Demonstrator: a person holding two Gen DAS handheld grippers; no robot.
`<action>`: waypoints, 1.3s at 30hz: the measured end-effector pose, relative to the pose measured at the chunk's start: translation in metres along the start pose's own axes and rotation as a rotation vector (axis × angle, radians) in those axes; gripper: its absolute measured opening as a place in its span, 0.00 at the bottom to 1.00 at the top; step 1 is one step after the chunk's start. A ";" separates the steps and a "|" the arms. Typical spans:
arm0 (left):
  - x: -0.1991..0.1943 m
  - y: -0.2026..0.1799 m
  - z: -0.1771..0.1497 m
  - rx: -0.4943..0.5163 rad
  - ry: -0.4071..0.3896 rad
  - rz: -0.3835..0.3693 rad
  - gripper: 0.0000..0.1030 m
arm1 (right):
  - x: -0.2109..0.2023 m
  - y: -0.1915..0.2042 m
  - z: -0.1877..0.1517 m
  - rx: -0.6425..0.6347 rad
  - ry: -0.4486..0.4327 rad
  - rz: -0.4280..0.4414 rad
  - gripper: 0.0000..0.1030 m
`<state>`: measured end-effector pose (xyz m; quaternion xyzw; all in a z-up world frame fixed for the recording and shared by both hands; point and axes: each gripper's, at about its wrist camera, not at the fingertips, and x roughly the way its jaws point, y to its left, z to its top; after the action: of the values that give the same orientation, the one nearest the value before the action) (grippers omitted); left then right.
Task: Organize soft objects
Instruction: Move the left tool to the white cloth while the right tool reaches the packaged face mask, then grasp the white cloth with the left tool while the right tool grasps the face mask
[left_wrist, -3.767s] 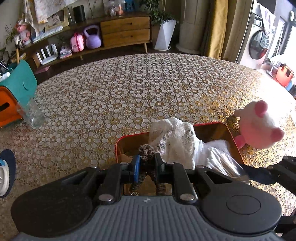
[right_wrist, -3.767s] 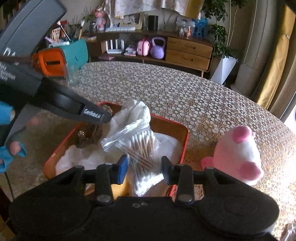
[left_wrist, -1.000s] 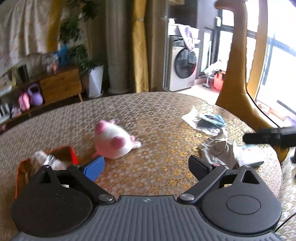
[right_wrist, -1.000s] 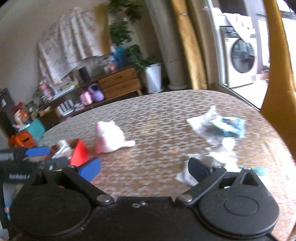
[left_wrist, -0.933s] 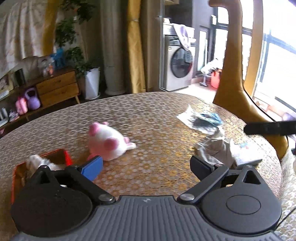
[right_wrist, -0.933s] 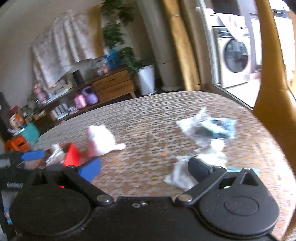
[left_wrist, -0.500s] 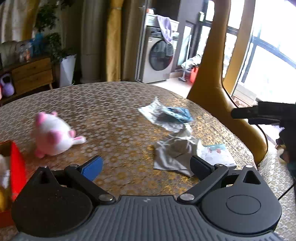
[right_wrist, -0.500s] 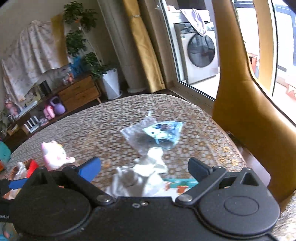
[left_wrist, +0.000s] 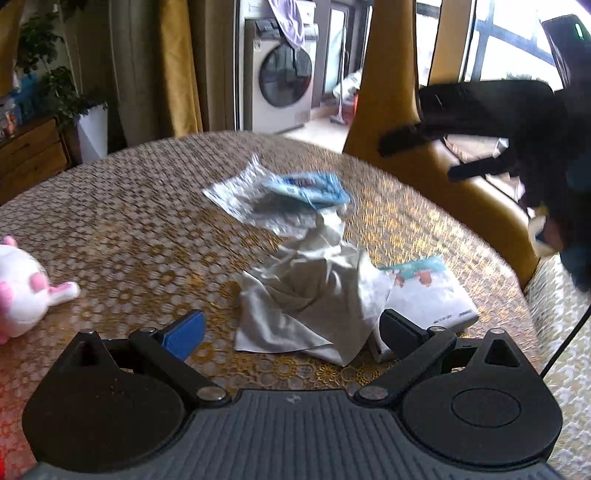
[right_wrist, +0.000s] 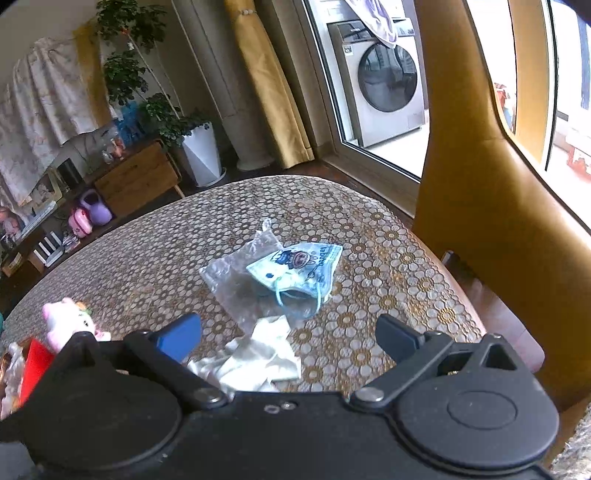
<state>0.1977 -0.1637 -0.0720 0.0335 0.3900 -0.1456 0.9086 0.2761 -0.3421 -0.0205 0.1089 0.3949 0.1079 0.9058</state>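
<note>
A crumpled white cloth (left_wrist: 310, 295) lies on the patterned table just ahead of my open, empty left gripper (left_wrist: 291, 330). Behind it lies a clear bag with a blue face mask (left_wrist: 303, 188). A white tissue pack (left_wrist: 428, 295) lies at the cloth's right. A pink and white plush toy (left_wrist: 18, 288) sits at the left. My right gripper (right_wrist: 288, 338) is open and empty above the cloth (right_wrist: 255, 362), with the mask bag (right_wrist: 291, 269) ahead of it. The plush (right_wrist: 62, 321) and the red tin's corner (right_wrist: 31, 365) show at far left. The right gripper also shows dark at the upper right of the left wrist view (left_wrist: 461, 147).
A mustard chair back (right_wrist: 480, 184) stands against the table's right edge (right_wrist: 454, 280). Beyond are a washing machine (right_wrist: 384, 77), curtains, a potted plant (right_wrist: 199, 144) and a wooden sideboard (right_wrist: 136, 181).
Both grippers have swung right, away from the red tin, and closed in on the cloth and mask bag. The left gripper let go of the brown item; both now open wide.
</note>
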 end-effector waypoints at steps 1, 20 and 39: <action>0.007 -0.002 0.000 0.005 0.009 -0.001 0.98 | 0.004 -0.001 0.003 0.004 0.005 -0.003 0.98; 0.071 -0.007 -0.008 0.042 0.079 0.009 0.86 | 0.128 0.031 0.030 -0.127 0.112 -0.092 0.89; 0.067 -0.004 -0.007 0.033 0.033 -0.004 0.13 | 0.170 0.056 0.016 -0.249 0.133 -0.173 0.45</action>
<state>0.2349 -0.1821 -0.1248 0.0499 0.4026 -0.1530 0.9011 0.3948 -0.2427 -0.1112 -0.0461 0.4455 0.0847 0.8901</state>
